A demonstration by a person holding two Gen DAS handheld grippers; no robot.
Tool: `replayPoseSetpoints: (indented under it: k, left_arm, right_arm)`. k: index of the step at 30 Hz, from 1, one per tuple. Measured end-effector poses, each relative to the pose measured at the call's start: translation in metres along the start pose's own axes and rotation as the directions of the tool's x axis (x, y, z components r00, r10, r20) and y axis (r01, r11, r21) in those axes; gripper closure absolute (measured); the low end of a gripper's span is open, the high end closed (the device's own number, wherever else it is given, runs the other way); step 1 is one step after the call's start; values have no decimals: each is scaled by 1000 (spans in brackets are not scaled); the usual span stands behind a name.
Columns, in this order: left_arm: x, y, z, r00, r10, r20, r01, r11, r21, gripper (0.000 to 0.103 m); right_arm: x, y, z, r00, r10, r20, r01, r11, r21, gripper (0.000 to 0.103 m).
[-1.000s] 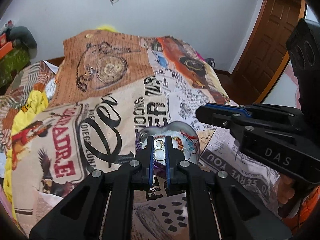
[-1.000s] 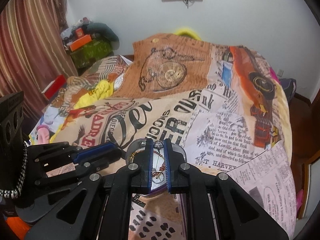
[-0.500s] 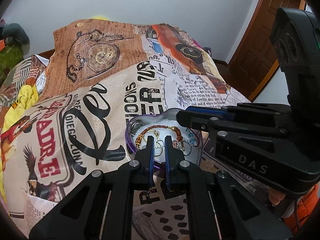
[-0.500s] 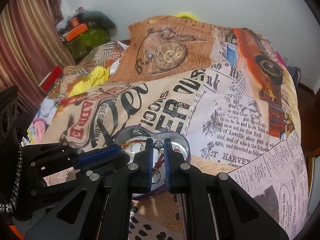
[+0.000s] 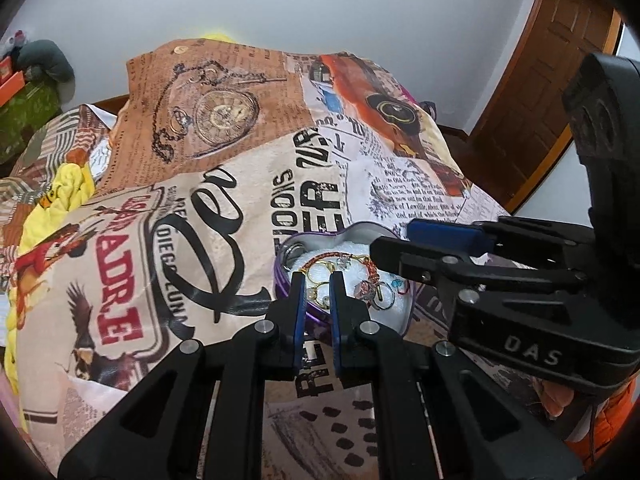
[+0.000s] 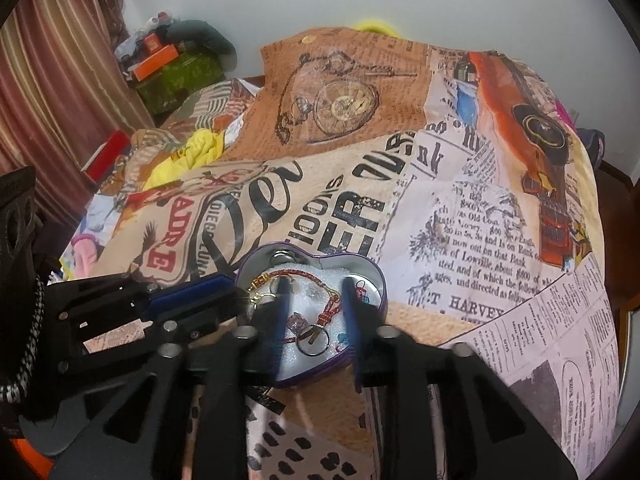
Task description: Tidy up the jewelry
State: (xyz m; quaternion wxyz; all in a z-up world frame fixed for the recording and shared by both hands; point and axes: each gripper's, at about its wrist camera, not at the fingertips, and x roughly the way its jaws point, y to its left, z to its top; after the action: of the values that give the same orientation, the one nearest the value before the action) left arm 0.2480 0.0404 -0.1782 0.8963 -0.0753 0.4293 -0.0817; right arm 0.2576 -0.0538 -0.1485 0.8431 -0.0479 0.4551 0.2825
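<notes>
A purple heart-shaped tin [image 6: 378, 282] [image 5: 281, 280] lined with white foam lies on the printed bedspread. In it rest a red beaded bracelet [image 6: 306, 273] [image 5: 328, 257], gold rings [image 5: 316, 278], a silver ring [image 6: 312, 345] and a small stone-set piece [image 6: 298, 322]. My right gripper [image 6: 315, 286] [image 5: 394, 240] hovers over the tin with its jaws opening. The jewelry lies on the foam between them, and the pads press on nothing. My left gripper [image 5: 317, 284] [image 6: 224, 280] is shut at the tin's near left rim, with nothing seen in it.
The bedspread [image 5: 224, 216] covers the whole bed and drops off at the right. A wooden door [image 5: 560, 80] stands at the right, a striped curtain [image 6: 52, 80] at the left. Boxes and bags [image 6: 172, 64] pile up beside the bed's far left. A yellow cloth [image 6: 196, 152] lies there too.
The right gripper's jaws have parted over the tin, and the small piece seen at their tips earlier is no longer there. Both grippers sit closer over the tin. The left stays shut.
</notes>
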Motion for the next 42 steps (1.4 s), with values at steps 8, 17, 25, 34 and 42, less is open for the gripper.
replayPoseSetpoints:
  k: [8, 17, 25, 34, 42]
  left_arm:
    - [-39, -2, 10, 997, 21, 70, -20, 1000, -7, 95]
    - [-127, -31, 20, 966, 40, 255, -52, 998, 40, 82]
    - [-223, -67, 4, 865, 55, 498, -106, 992, 75, 77]
    - [-282, -88, -36, 715, 110, 691, -194, 980, 44, 41]
    - [-285, -84, -42, 700, 119, 704, -190, 982, 23, 8]
  right_arm:
    - [-38, 7, 3, 996, -33, 77, 34, 999, -19, 70]
    - [-125, 28, 1, 957, -82, 278, 95, 995, -35, 70]
    - [-228, 57, -26, 827, -136, 546, 168, 986, -10, 70]
    - [-277, 86, -67, 678, -225, 700, 259, 964, 58, 43]
    - [-280, 95, -77, 632, -277, 723, 296, 949, 105, 4]
